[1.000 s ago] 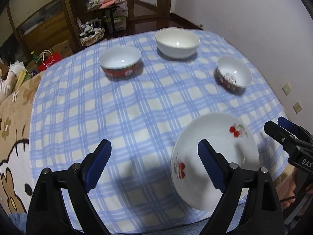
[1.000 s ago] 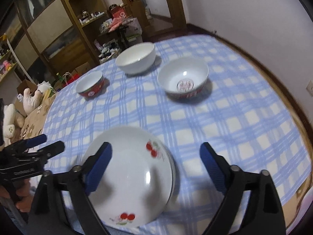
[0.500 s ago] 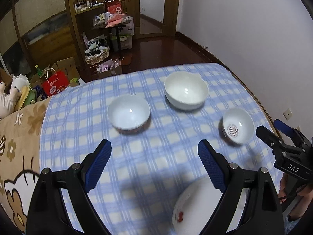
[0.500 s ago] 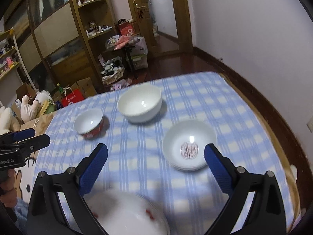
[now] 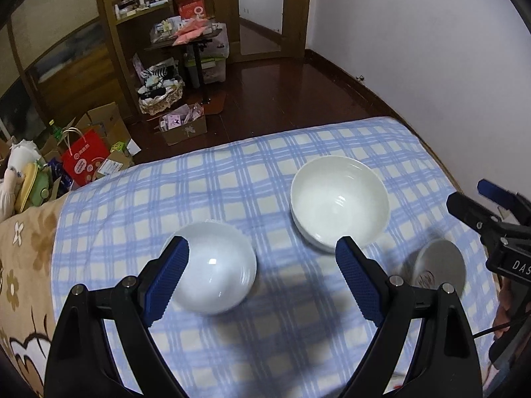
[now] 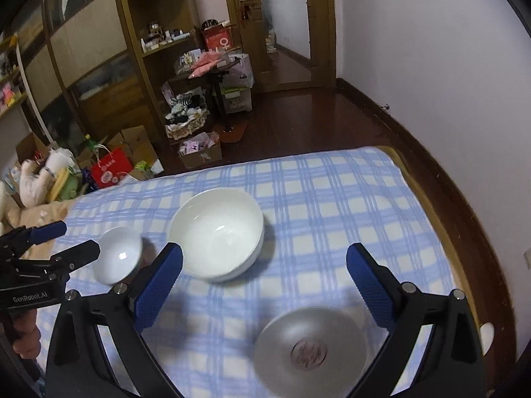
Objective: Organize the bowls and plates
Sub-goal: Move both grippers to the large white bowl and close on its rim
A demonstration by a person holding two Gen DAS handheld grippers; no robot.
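While your blue-checked tablecloth [image 5: 232, 179] carries three upright bowls, the large white bowl [image 5: 338, 202] sits farthest back, the mid-sized white bowl [image 5: 215, 272] left, the small printed bowl [image 6: 312, 348] right. Your left gripper [image 5: 262, 278] and right gripper [image 6: 265, 285] gape wide, empty.

Both wrist cameras are looking steeply down over the checked tabletop [image 5: 232, 172] toward its far edge, sharing the large white bowl [image 5: 338, 204] between them.
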